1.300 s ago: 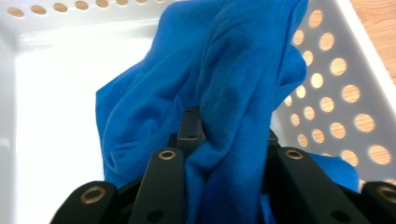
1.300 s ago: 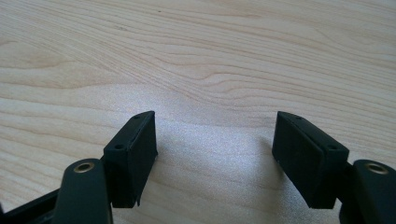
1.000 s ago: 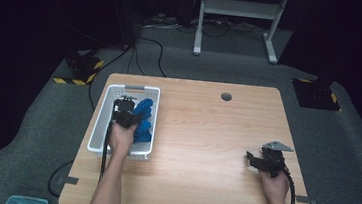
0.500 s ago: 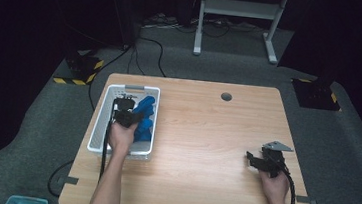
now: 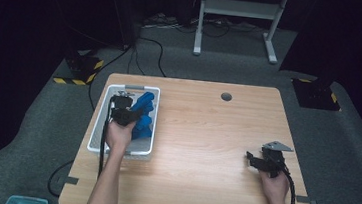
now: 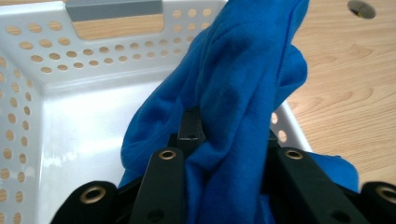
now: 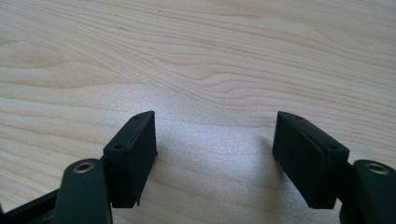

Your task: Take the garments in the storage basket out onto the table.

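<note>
A white perforated basket [image 5: 97, 124] stands at the table's left side with blue cloth [image 5: 143, 114] bunched in it. My left gripper [image 5: 122, 105] is over the basket, shut on a fold of that cloth. In the left gripper view the blue cloth [image 6: 243, 93] rises between the black jaws of the left gripper [image 6: 229, 136] and drapes over the basket wall [image 6: 93, 60]; it hides the right jaw's tip. My right gripper [image 5: 254, 159] rests low near the table's right front, open. In the right gripper view, the right gripper [image 7: 215, 154] has bare wood between its jaws.
The wooden table [image 5: 206, 134] has a round cable hole [image 5: 226, 96] near its far edge. A teal bin [image 5: 28, 202] sits on the floor at the front left. Cables trail from both grippers. A metal stand [image 5: 238, 9] is behind the table.
My left gripper has lifted slightly with the blue cloth in it. The right gripper has stayed where it was.
</note>
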The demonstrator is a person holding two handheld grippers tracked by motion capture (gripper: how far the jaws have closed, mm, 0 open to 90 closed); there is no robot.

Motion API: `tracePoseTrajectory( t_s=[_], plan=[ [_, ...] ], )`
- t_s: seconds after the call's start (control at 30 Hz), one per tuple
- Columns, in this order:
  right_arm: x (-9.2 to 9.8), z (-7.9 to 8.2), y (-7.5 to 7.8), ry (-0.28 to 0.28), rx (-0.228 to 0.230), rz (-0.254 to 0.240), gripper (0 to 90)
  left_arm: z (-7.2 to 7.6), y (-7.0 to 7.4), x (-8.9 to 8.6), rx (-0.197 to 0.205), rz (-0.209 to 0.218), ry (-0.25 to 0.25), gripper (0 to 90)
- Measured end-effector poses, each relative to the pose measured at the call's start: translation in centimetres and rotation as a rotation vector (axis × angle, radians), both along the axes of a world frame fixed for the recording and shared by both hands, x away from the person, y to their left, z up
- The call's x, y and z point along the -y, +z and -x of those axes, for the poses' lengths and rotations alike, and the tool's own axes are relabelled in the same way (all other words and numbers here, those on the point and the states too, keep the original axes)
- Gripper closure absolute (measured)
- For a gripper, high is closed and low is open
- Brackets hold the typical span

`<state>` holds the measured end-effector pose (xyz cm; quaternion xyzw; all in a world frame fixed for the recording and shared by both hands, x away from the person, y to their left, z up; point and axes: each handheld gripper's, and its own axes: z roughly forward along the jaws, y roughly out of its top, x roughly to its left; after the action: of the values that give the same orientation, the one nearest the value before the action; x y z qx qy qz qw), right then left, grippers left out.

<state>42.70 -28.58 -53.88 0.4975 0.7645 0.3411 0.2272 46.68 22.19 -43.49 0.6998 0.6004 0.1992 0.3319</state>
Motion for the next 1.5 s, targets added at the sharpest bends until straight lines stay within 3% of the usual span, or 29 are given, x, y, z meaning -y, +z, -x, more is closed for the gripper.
tracePoseTrajectory(
  t_s=[0.43,0.8,1.13,1.5],
  plan=[
    [0.0,0.0,0.0,0.0,0.0,0.0,30.5,0.5,1.3,0.4,0.037,0.037,-0.035,72.5],
    [0.0,0.0,0.0,0.001,0.0,0.0,30.6,0.8,1.9,0.6,0.048,0.035,-0.042,72.6],
    [0.0,0.0,0.0,0.001,0.0,0.0,30.5,1.1,2.9,1.9,0.073,0.047,-0.096,72.6],
    [0.0,0.0,0.0,-0.001,-0.001,-0.001,30.5,1.5,3.6,2.4,0.1,0.068,-0.119,72.6]
  ],
)
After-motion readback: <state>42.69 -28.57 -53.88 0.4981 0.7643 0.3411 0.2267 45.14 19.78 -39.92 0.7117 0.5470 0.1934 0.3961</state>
